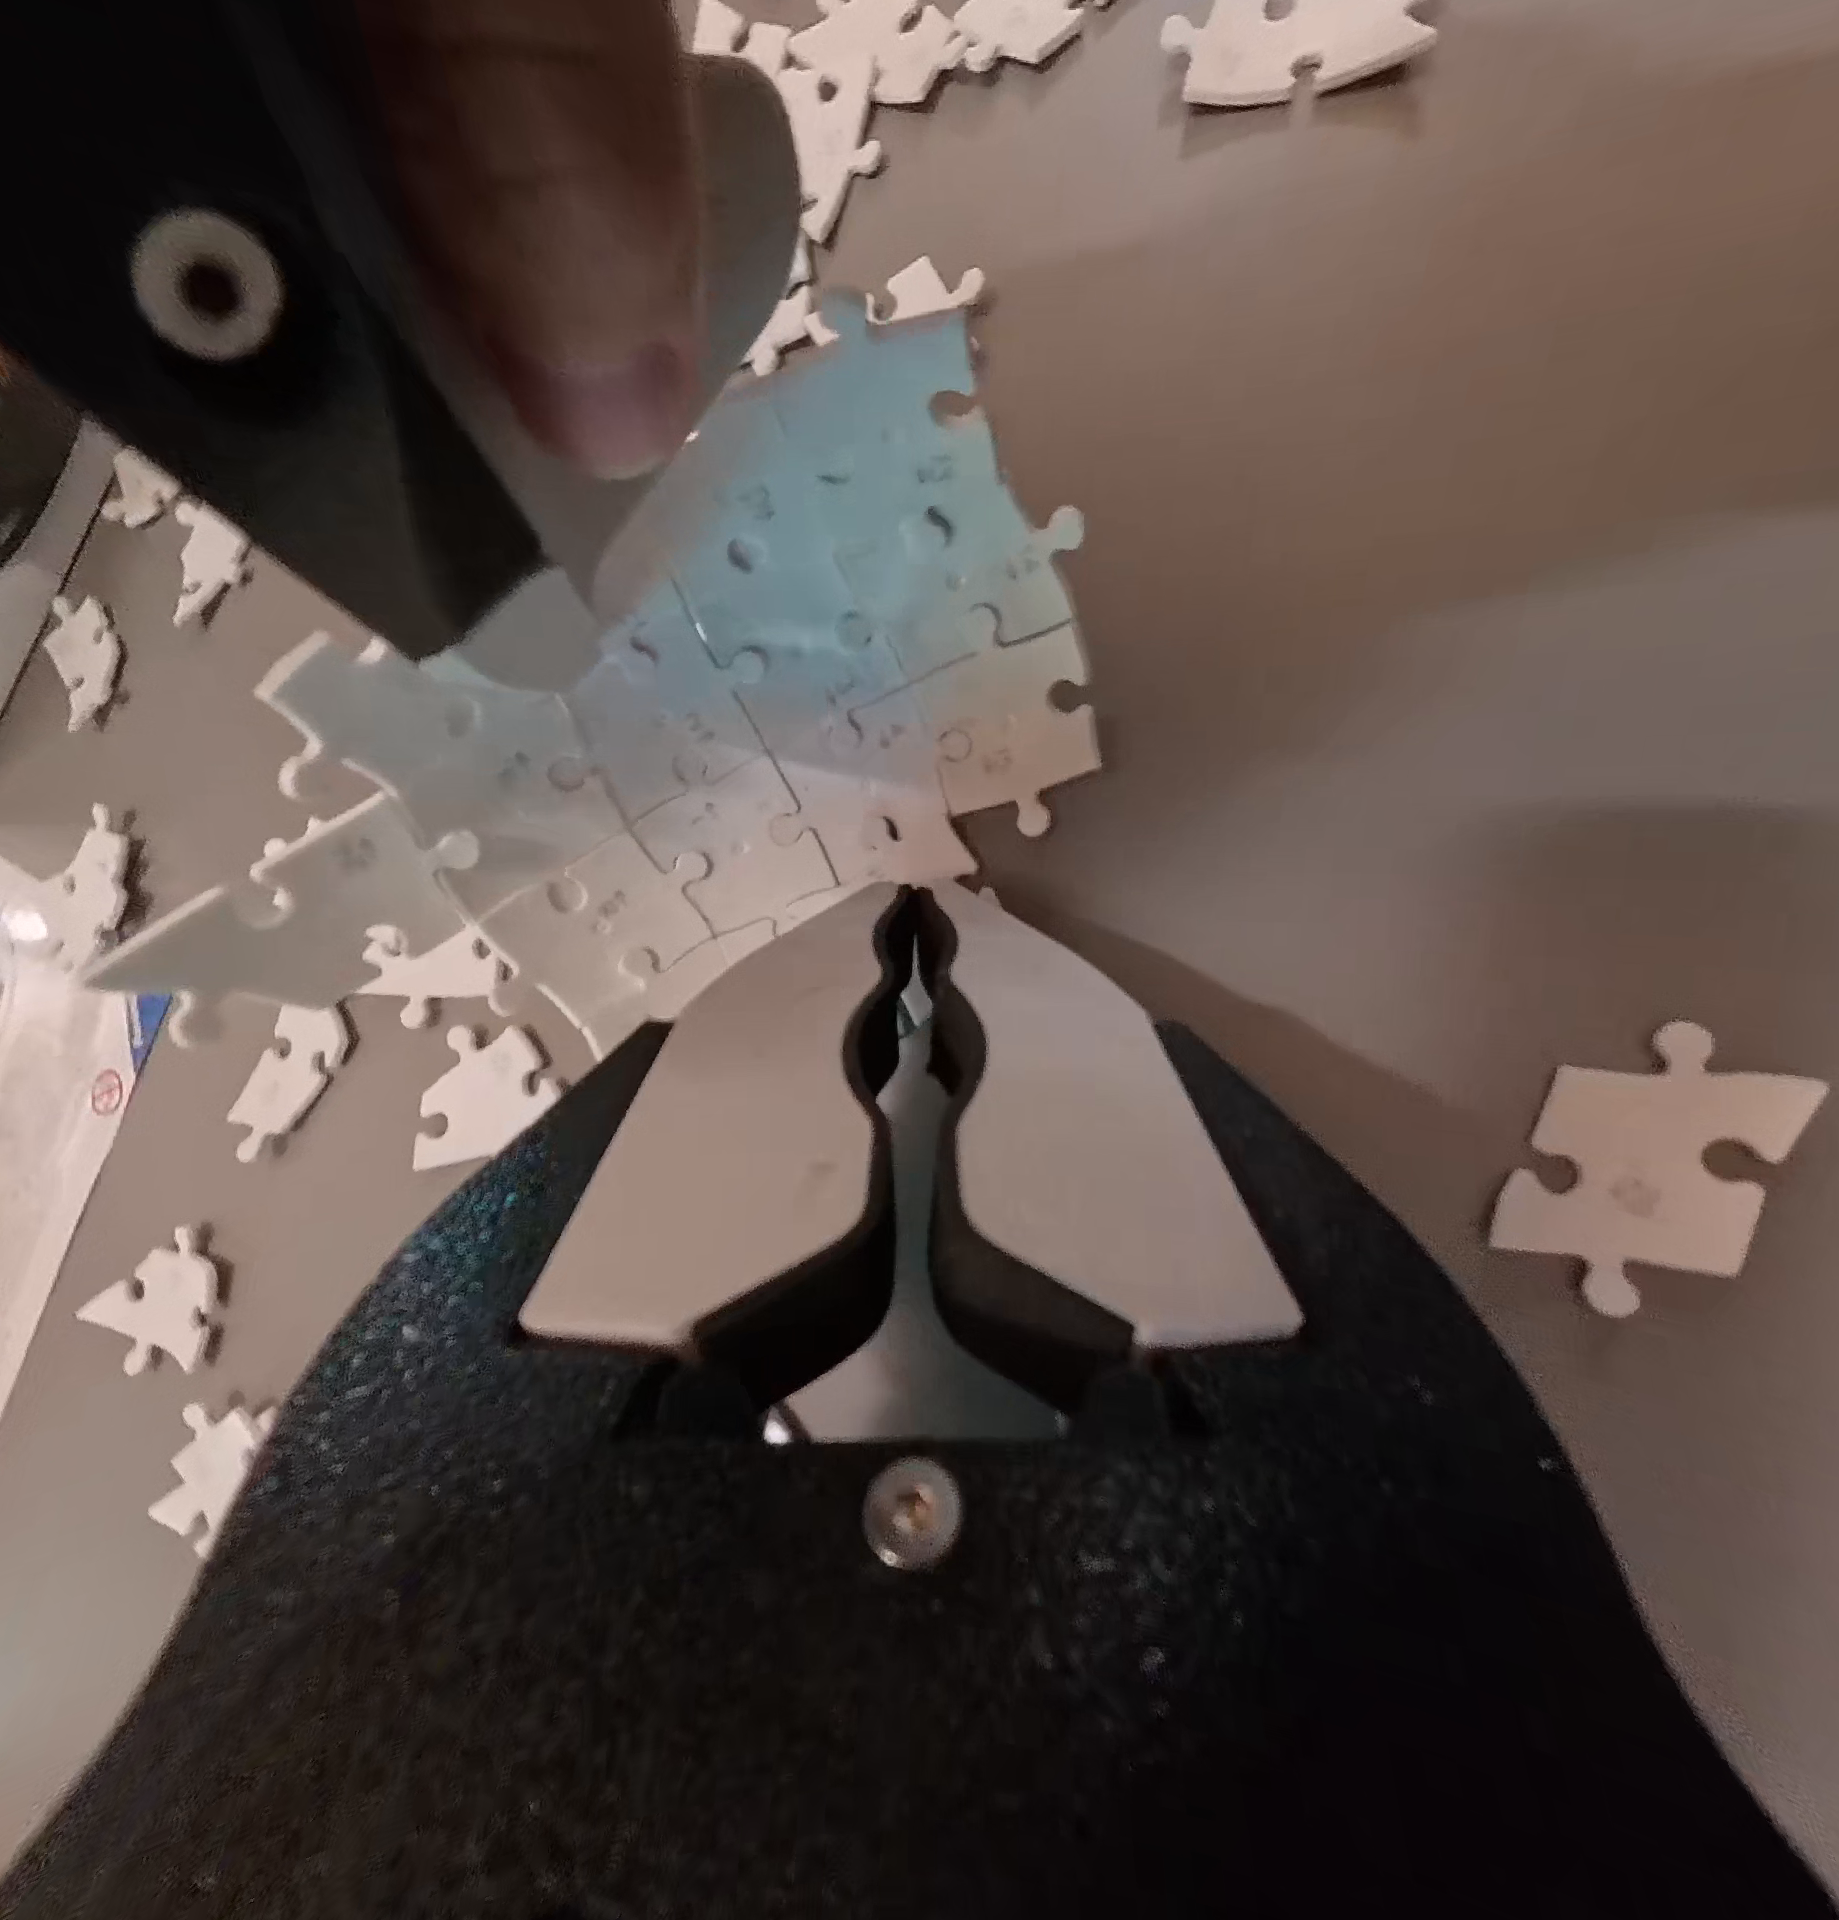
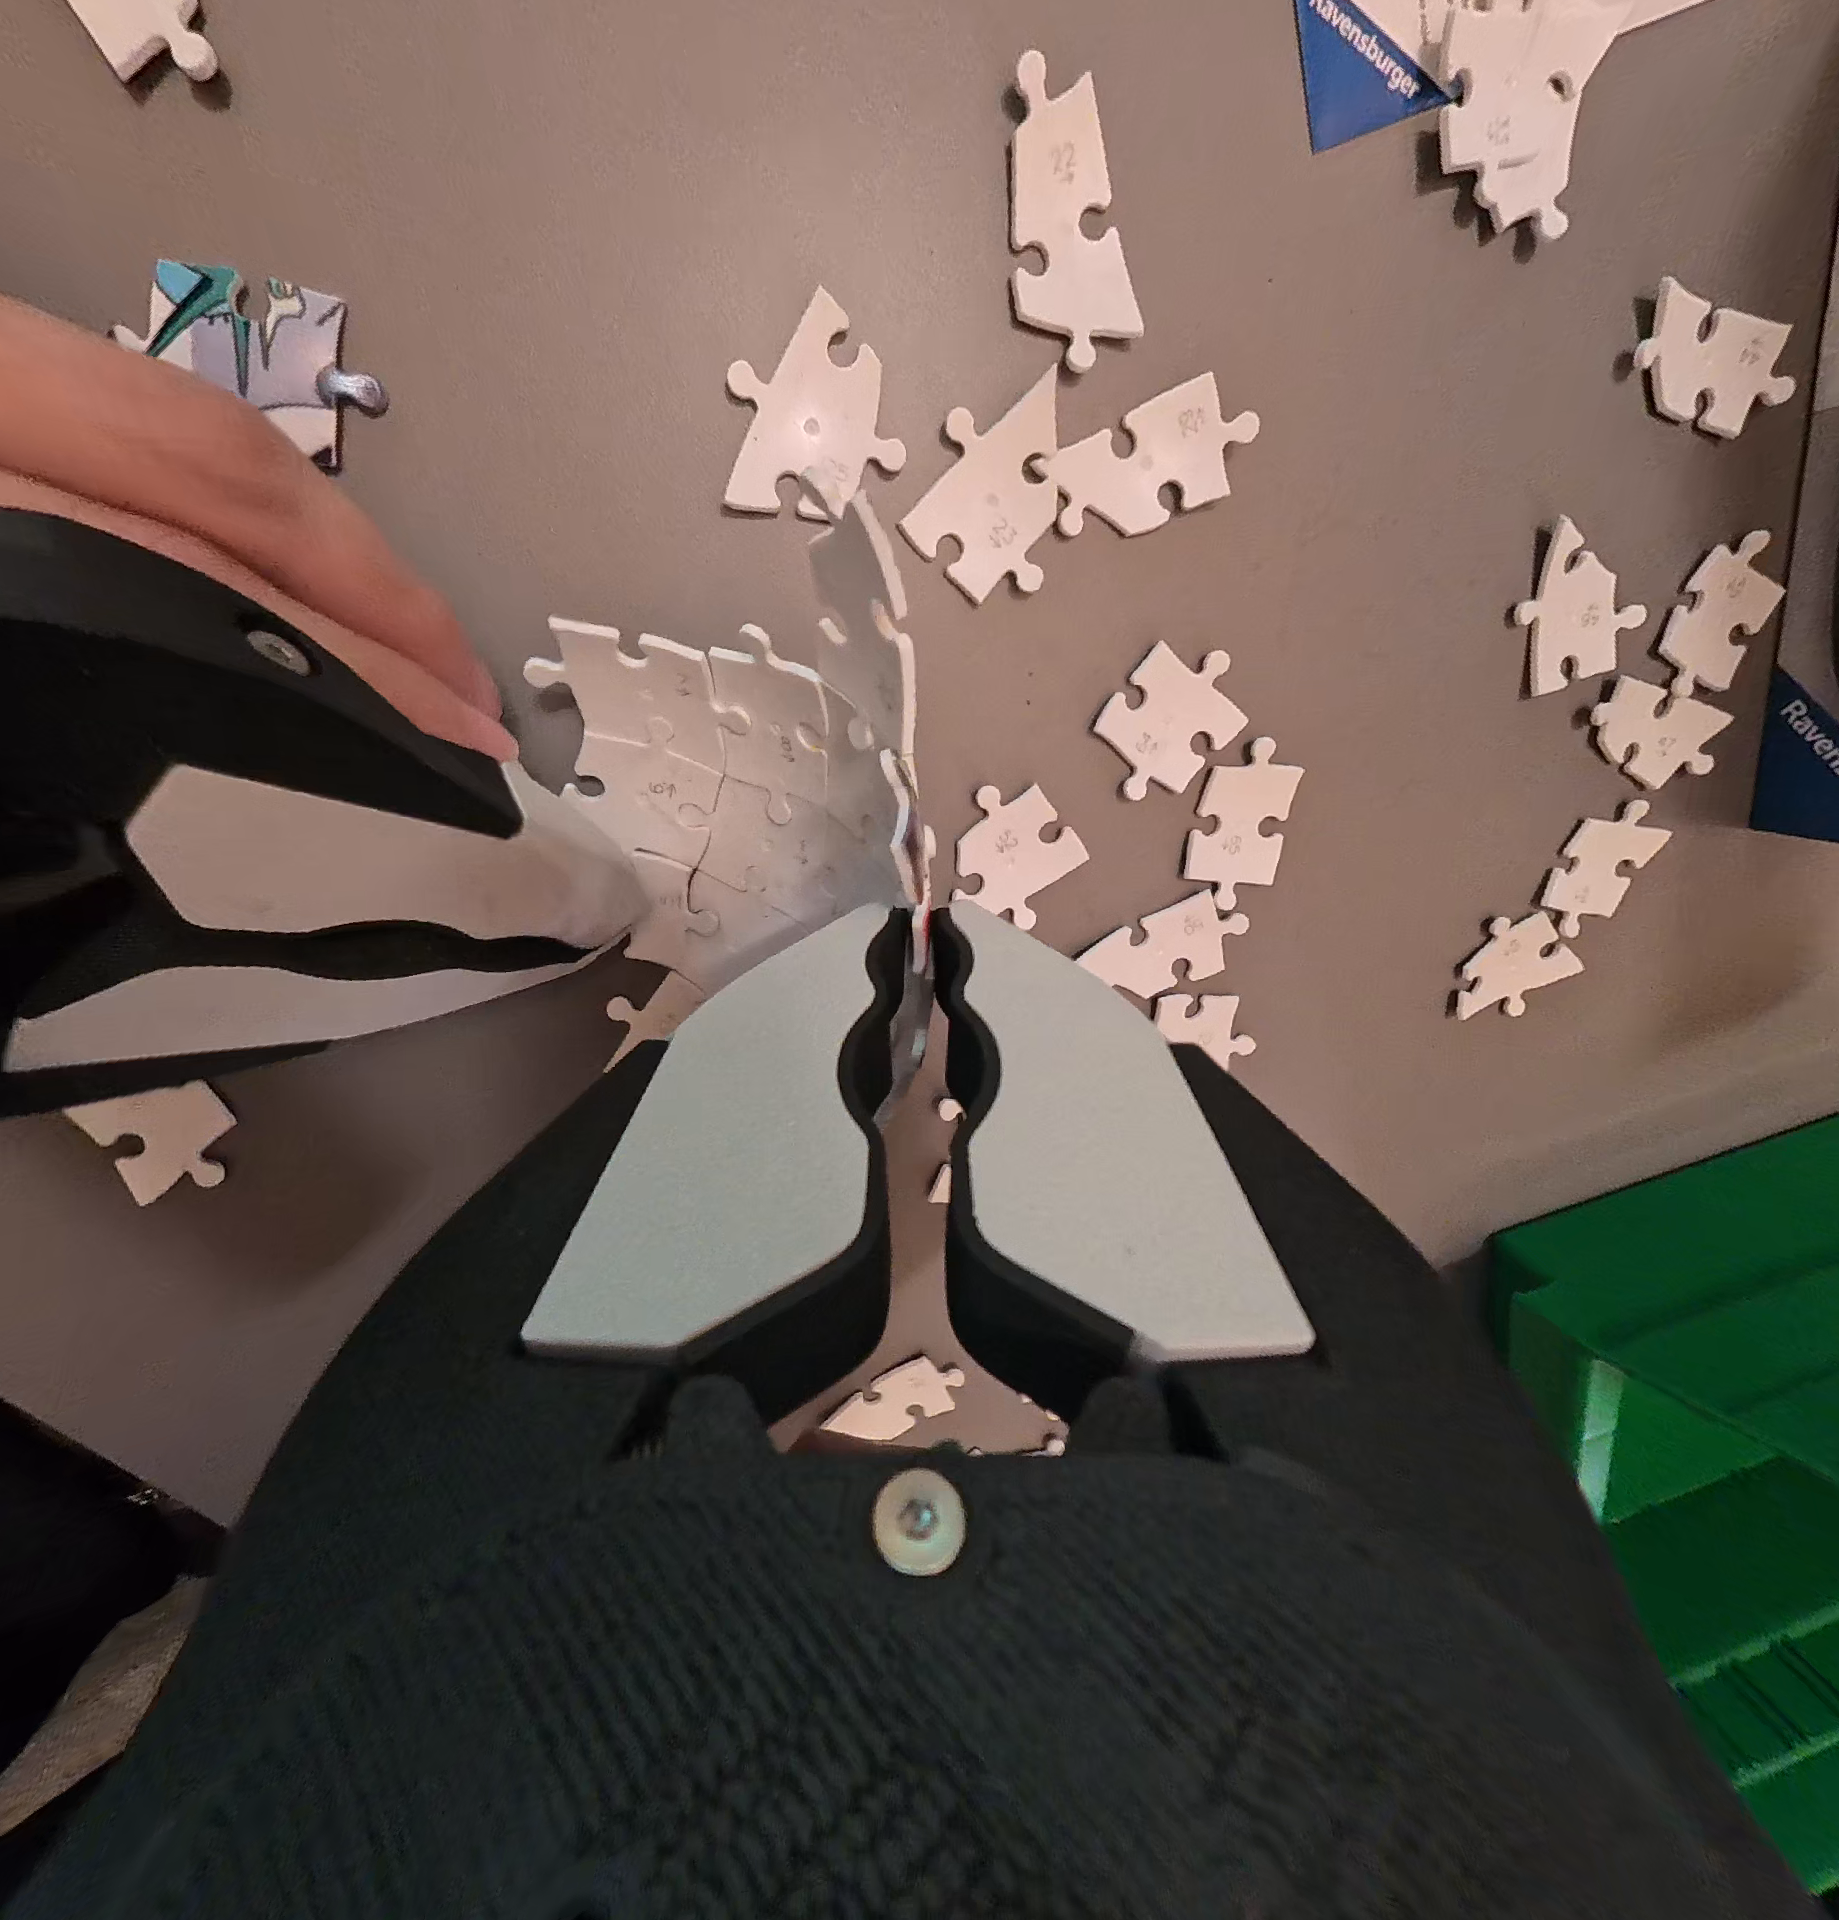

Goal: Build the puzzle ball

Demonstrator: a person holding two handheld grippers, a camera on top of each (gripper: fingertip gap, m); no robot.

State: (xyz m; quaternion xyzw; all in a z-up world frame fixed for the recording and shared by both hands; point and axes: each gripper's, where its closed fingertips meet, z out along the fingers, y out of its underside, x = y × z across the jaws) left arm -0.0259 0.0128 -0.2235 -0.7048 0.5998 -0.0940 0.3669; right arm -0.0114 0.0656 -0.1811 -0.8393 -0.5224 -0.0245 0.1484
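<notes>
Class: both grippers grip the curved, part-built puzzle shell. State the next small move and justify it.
Probably hold the shell steady with the left gripper, then free the right gripper to fetch a loose piece. Both jaws are shut on the shell's edges, its rim shows empty notches, and many pieces lie on the table.

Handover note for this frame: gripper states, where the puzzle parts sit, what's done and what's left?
Left gripper: shut on the lower edge of the assembled section.
Right gripper: shut on the same section's edge, which stands curved above the grey table.
Done: a partial curved shell of joined pieces, white backs showing.
Left: most loose pieces lie scattered face down on the table; one printed piece lies far left. The ball is far from closed.
</notes>
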